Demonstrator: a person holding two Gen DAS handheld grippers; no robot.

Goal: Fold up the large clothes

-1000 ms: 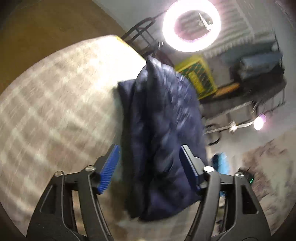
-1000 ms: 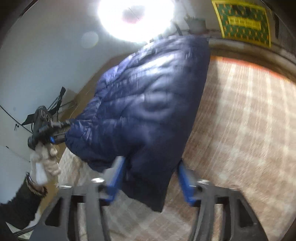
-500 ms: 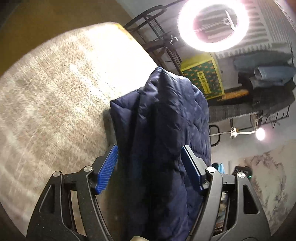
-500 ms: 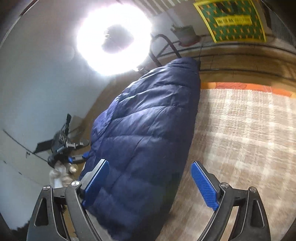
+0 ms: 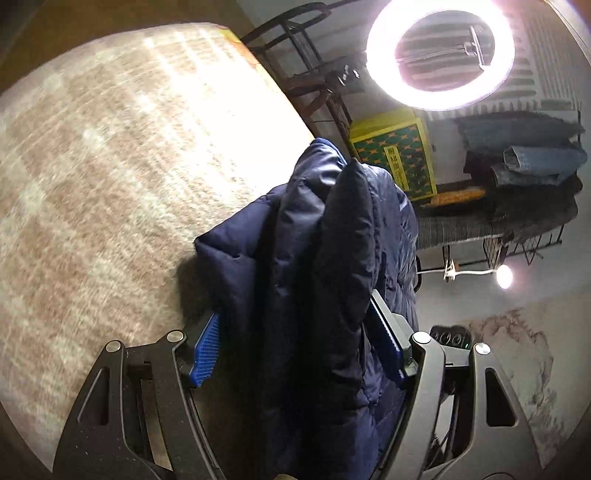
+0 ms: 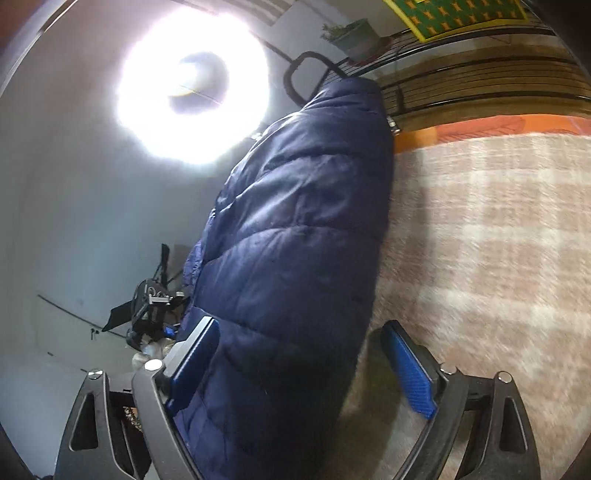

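Observation:
A navy quilted jacket (image 5: 325, 277) stands bunched on edge at the side of a bed with a beige checked cover (image 5: 110, 166). My left gripper (image 5: 295, 343) is shut on its thick folds, which fill the jaws. In the right wrist view the jacket (image 6: 303, 240) runs away from my right gripper (image 6: 299, 362), whose jaws are closing. The jacket leans on the right gripper's left pad. Its right pad (image 6: 410, 373) stands off the jacket, with the bed cover (image 6: 498, 240) showing in the gap. The left gripper (image 6: 155, 306) shows small at the jacket's far end.
A bright ring light (image 5: 439, 51) glares beyond the bed. A yellow-green box (image 5: 399, 155) and a rack of folded clothes (image 5: 517, 166) stand behind the jacket. A black metal frame (image 5: 295, 37) sits at the bed's far corner, and a potted plant (image 6: 354, 35) on a shelf.
Both grippers have come down toward the bed with the jacket. The right jaws stand wider than a second ago, and the right pad has come off the fabric. The left grip looks unchanged.

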